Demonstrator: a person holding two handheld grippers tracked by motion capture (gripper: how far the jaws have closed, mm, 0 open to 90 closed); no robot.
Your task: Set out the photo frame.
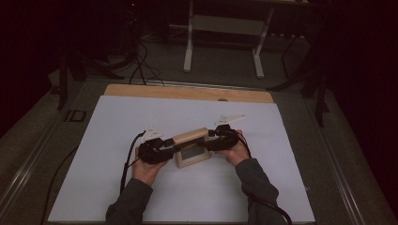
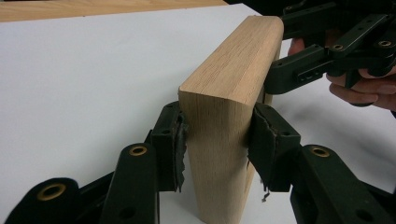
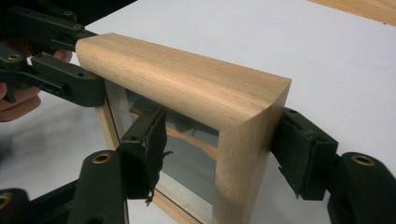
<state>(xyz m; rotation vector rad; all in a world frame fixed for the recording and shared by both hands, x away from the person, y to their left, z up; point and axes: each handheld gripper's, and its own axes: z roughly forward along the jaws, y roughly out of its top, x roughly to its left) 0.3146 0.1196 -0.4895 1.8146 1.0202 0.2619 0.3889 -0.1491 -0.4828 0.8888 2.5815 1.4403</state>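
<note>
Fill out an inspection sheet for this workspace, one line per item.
Surface: white sheet over a wooden tabletop.
Job's things: wooden frame with a glass pane, standing upright.
Clutter: nothing seen.
Grippers: left gripper clamps one end of the frame; right gripper straddles the other end, fingers apart from the wood.
Cables: black cable trails from the left gripper.
Surroundings: dark room, white table legs behind.

White sheet [image 1: 141,187] lying over wooden tabletop [image 1: 187,92]; metal stand [image 1: 225,28] and cables [image 1: 143,65] sitting on floor behind.
</note>
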